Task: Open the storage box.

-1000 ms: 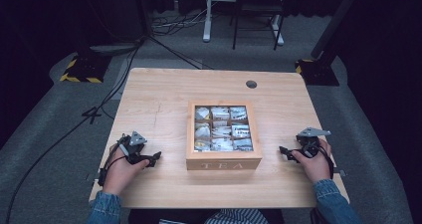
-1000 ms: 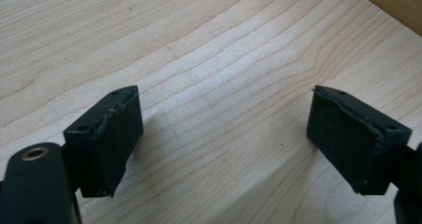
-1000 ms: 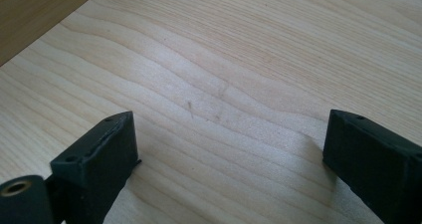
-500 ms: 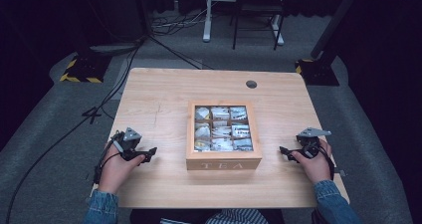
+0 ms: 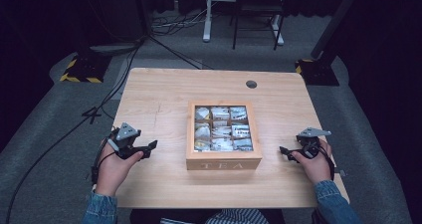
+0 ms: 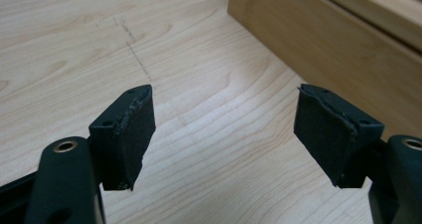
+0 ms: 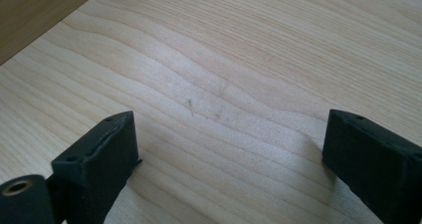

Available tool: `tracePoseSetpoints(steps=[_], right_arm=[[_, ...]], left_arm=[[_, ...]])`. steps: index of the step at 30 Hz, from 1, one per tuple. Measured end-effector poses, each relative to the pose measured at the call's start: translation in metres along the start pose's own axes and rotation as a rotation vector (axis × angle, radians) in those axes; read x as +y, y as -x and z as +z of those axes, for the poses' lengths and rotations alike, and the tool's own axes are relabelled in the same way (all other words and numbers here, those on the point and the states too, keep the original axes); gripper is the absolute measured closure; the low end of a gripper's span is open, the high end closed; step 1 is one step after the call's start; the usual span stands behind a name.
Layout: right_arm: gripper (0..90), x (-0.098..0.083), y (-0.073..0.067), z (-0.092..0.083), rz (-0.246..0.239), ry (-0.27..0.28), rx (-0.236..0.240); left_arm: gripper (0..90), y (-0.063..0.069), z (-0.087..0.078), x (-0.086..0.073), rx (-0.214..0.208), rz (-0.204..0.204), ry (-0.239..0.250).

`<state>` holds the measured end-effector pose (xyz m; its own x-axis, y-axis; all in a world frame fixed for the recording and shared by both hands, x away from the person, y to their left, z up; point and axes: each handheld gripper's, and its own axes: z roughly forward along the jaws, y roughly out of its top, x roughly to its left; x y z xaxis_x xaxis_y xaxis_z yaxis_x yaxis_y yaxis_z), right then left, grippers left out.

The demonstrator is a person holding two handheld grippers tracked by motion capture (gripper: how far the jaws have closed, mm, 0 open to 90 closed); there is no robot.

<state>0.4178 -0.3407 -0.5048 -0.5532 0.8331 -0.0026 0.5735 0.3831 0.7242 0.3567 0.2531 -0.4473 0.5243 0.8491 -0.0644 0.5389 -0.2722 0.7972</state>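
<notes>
A wood tea box sat in the middle of the frame on the worktop, w/ the word TEA on its front. Its inside was split into small squares w/ tea bags in them.

The left gripper was at the lower left, near the box but not touching. Its jaws were wide open w/ nothing between them. In the left gripper view the box side was at the upper right.

The right gripper was at the lower right, near the box. Its jaws were wide open too, over bare wood.
</notes>
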Motion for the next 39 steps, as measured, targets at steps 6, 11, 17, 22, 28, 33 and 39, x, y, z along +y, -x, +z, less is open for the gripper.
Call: tracePoseSetpoints(steps=[6, 11, 17, 22, 28, 33, 39], right_arm=[[7.4, 0.000, 0.000, 0.000, -0.001, -0.001, 0.001], [7.4, 0.000, 0.000, 0.000, 0.000, 0.000, 0.000], [7.4, 0.000, 0.000, 0.000, 0.000, 0.000, 0.000], [7.8, 0.000, 0.000, 0.000, -0.001, 0.000, 0.001], [9.1, -0.001, 0.000, -0.002, -0.003, 0.003, 0.005], [9.1, -0.001, 0.000, -0.002, -0.003, 0.003, 0.005], [9.1, -0.001, 0.000, -0.002, -0.003, 0.003, 0.005]], left_arm=[[26.2, 0.009, -0.007, 0.008, -0.021, -0.002, 0.077], [26.3, 0.016, -0.011, 0.013, -0.034, 0.016, 0.130], [26.2, 0.028, -0.007, 0.016, -0.079, 0.042, 0.117], [26.1, 0.038, -0.004, 0.022, -0.121, 0.066, 0.123], [26.0, 0.049, 0.000, 0.027, -0.171, 0.073, 0.127], [25.8, 0.061, 0.005, 0.031, -0.216, 0.085, 0.128], [25.1, 0.075, 0.012, 0.032, -0.266, 0.088, 0.122]])
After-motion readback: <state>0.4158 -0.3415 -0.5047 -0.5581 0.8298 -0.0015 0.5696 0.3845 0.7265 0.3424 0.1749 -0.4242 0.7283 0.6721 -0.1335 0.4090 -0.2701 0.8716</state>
